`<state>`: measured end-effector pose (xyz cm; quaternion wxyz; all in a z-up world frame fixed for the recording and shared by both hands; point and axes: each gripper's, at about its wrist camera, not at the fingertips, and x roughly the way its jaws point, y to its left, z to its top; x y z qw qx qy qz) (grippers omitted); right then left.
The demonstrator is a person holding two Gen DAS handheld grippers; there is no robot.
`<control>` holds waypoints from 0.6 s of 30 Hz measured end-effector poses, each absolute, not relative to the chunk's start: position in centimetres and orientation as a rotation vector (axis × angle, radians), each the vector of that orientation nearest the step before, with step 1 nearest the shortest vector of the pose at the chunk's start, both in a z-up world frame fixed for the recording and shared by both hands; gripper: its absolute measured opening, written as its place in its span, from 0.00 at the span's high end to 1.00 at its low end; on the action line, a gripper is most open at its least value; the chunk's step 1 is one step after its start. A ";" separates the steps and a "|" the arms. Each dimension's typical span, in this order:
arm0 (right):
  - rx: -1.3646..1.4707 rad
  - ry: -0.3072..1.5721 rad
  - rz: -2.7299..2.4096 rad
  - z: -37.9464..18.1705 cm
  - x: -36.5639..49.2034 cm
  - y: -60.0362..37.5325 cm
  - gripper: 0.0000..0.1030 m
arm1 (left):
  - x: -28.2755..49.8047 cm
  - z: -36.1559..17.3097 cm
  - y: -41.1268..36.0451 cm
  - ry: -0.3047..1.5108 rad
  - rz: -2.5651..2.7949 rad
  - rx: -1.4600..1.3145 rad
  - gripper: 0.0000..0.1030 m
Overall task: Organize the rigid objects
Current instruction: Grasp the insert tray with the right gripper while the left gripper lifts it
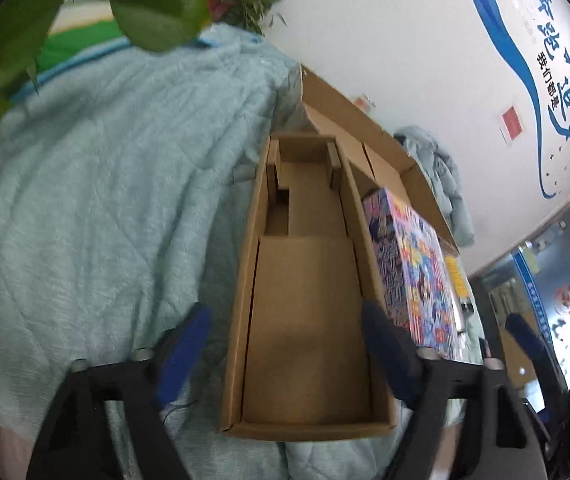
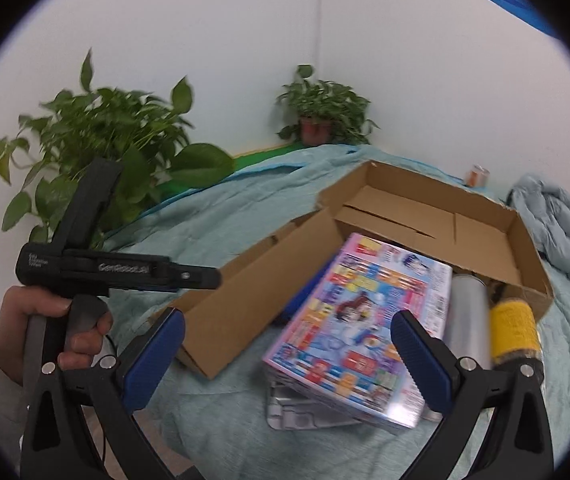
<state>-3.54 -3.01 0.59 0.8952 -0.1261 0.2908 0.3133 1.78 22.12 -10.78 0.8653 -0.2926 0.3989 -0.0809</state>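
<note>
An open brown cardboard box [image 1: 305, 320] lies on a pale green blanket; its long tray is empty. My left gripper [image 1: 285, 344] is open, its fingers on either side of the tray's near end. A colourful anime box [image 1: 417, 272] leans against the tray's right side. In the right wrist view the same anime box [image 2: 361, 328] lies tilted on a silver case [image 2: 297, 412], beside a silver cylinder [image 2: 467, 316] and a yellow-labelled bottle [image 2: 513, 328]. My right gripper [image 2: 289, 356] is open, just short of the anime box. The cardboard box [image 2: 253, 292] is to its left.
The left gripper, held in a hand [image 2: 45, 320], shows at the left of the right wrist view. Potted plants [image 2: 101, 140] [image 2: 321, 112] stand along the wall behind the blanket. A crumpled light-blue jacket [image 2: 557, 232] lies at far right. The box lid [image 2: 425, 208] stands open behind.
</note>
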 end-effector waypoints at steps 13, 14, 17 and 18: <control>-0.332 0.731 0.604 -0.9 -0.8 2.7 0.38 | 0.2 -11.8 21.1 0.875 -0.240 -0.594 0.84; -0.336 0.749 0.595 -1.2 -0.5 3.1 0.44 | 0.2 -11.8 21.2 0.880 -0.238 -0.589 0.86; -0.365 0.821 0.570 -2.7 0.6 4.4 0.62 | 0.5 -11.8 21.4 0.892 -0.224 -0.568 0.87; -0.368 0.830 0.574 -3.1 0.6 4.7 0.67 | 0.7 -11.8 21.4 0.896 -0.219 -0.560 0.88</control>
